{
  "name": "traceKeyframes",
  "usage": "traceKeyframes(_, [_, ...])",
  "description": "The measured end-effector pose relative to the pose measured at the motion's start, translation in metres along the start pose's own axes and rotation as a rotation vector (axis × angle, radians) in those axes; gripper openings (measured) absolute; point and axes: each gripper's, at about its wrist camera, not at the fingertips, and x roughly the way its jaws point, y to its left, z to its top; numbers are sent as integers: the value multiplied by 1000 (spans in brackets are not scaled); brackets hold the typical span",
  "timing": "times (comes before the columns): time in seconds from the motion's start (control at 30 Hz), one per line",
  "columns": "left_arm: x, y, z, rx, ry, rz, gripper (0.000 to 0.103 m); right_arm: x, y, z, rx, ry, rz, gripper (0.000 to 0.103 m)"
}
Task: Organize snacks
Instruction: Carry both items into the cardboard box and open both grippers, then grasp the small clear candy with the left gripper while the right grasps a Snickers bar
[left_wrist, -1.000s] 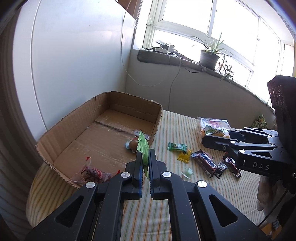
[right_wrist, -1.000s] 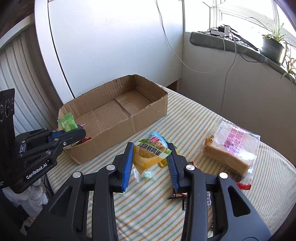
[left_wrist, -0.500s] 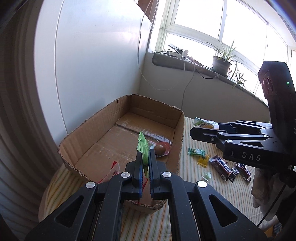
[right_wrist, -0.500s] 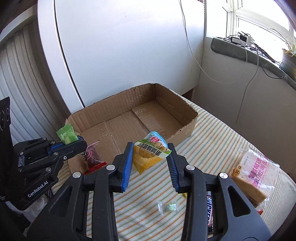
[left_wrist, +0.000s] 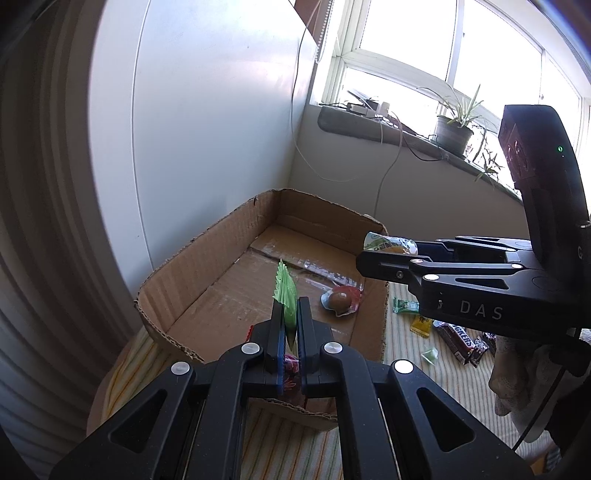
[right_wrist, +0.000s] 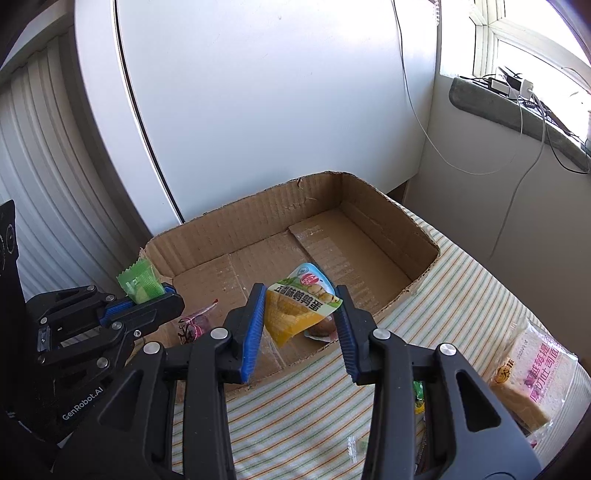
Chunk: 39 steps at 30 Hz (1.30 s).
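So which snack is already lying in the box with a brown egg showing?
The egg snack on the cardboard box floor; the green candy and yellow packet are in the grippers.

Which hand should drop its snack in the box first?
Probably right: the right gripper holds the yellow packet over the cardboard box, near its front wall.

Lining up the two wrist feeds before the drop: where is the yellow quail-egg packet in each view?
Left wrist: the yellow quail-egg packet shows at right of centre, poking from the tip of the right gripper, over the box's right wall.
Right wrist: centre frame, between the right gripper's blue pads.
Shared landmark: the cardboard box, under the packet in both views.
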Motion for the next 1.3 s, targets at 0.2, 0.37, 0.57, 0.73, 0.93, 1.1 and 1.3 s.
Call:
traceKeyframes(0.2, [-1,0,0,1,0,1,4,3,4,2,-13,2,1,41])
traceKeyframes(0.37, [0,-1,0,2,4,14,23,4,6,3,-21,2,-5,50])
traceKeyframes(0.57, [-3,-1,-1,-4,4,22,27,-5,4,4,-18,-28,-26,71])
traceKeyframes(0.73, [-5,-5,-1,1,0,20,28,-13,2,1,-15,-35,-40,72])
traceKeyframes(0.93, [-12,-14,-1,14,-13,15,41,-25,-7,-4,5,-41,-57,72])
traceKeyframes(1.1, [-16,-23,-2,23,-20,5,53,-41,-17,-12,31,-52,-78,76])
traceKeyframes(1.3, [-18,-39,-4,53,-16,-28,65,-67,-35,-27,68,-72,-107,91])
